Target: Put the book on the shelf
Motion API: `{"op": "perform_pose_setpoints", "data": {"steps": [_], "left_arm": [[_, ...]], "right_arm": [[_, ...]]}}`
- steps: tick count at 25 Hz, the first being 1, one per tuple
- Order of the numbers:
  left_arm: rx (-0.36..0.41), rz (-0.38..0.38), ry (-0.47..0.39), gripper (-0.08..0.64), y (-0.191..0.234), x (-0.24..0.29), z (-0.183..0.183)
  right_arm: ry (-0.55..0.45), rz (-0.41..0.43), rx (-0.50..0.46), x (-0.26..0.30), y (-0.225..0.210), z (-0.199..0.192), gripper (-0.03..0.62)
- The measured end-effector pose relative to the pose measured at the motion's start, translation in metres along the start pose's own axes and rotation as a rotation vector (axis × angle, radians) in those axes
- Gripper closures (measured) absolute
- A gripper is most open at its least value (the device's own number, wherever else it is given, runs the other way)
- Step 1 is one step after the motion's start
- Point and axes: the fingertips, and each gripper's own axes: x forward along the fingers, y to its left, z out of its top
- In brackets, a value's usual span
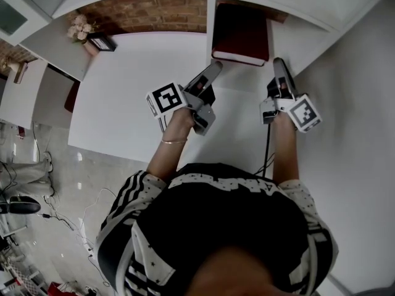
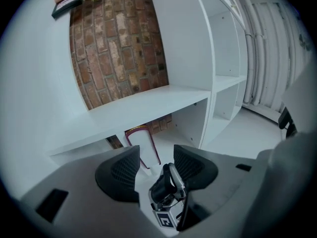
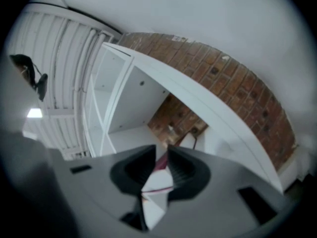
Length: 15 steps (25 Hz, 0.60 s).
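Note:
A dark red book [image 1: 241, 36] with white page edges lies in a white shelf [image 1: 213, 23] compartment backed by brick. My right gripper [image 1: 278, 63] reaches to the book's near right corner. In the right gripper view the jaws [image 3: 162, 155] stand close together on a blurred white wedge with red edges, which looks like that corner. My left gripper [image 1: 213, 71] hovers just left of the book, open and holding nothing. The left gripper view shows the book [image 2: 141, 145] beyond the open left gripper [image 2: 156, 157], with the right gripper [image 2: 168, 182] in between.
A small picture frame [image 1: 100, 41] and dried flowers [image 1: 80, 26] sit at the far left of the white surface [image 1: 142, 91]. A brick wall [image 2: 119, 43] backs the alcove. More white compartments [image 2: 228, 88] stand to the right. A black cable [image 1: 268, 156] hangs by my right arm.

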Motion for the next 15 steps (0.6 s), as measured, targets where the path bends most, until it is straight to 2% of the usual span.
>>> {"op": "perform_pose_setpoints", "data": {"steps": [4, 6, 8, 10, 15], "left_arm": [[0.055, -0.005, 0.008, 0.386, -0.009, -0.005, 0.000], [0.025, -0.030, 0.014, 0.470, -0.017, -0.011, -0.005], [0.025, -0.036, 0.024, 0.502, -0.022, -0.017, -0.010], [0.090, -0.015, 0.046, 0.508, -0.023, -0.021, -0.016], [0.319, 0.046, 0.103, 0.508, -0.024, -0.032, -0.028]], "right_arm": [[0.002, 0.019, -0.006, -0.014, 0.015, 0.002, 0.518], [0.019, 0.035, -0.011, -0.023, 0.028, -0.003, 0.524], [0.039, 0.053, -0.025, -0.033, 0.038, -0.008, 0.534], [0.059, 0.067, -0.054, -0.042, 0.046, -0.014, 0.543], [0.114, 0.055, -0.098, -0.068, 0.056, -0.035, 0.551]]}}
